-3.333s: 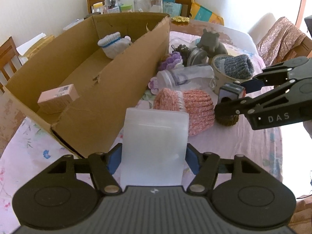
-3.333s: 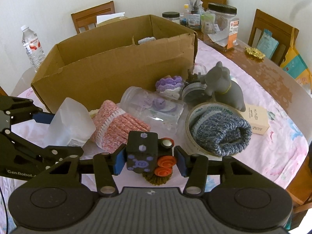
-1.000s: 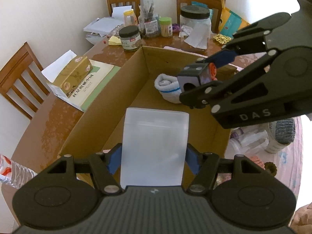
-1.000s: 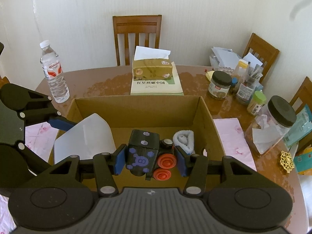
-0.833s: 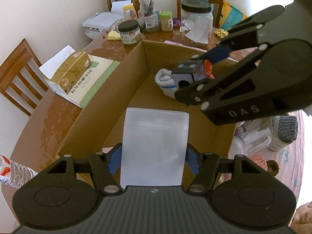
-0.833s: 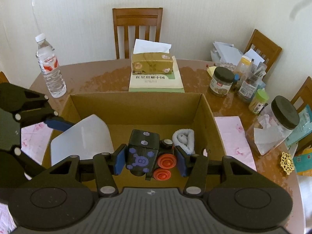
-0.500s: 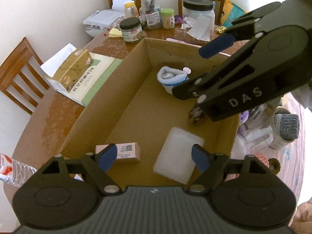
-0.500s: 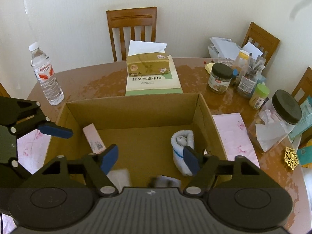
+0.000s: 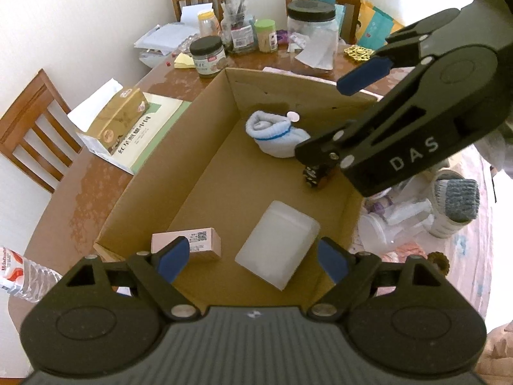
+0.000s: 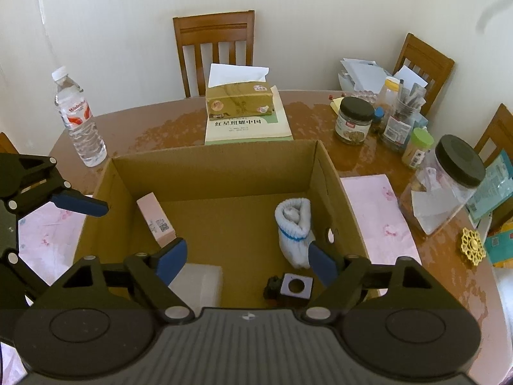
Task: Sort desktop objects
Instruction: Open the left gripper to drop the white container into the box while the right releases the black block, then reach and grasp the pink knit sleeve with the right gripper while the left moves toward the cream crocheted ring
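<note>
An open cardboard box stands on the table. On its floor lie a white translucent container, a dark toy cube, a rolled white sock and a small pink box. My left gripper hangs open above the white container, apart from it. My right gripper hovers over the cube with its jaws opening and nothing between them. In the left wrist view the right gripper partly hides the cube.
Behind the box are a tissue box on a book, a water bottle and several jars. To the right of the box lie a grey knitted piece in a cup and a clear bottle. Chairs ring the table.
Both grippers carried their loads over the box and opened. The white container and the toy cube dropped onto the box floor and now lie there free.
</note>
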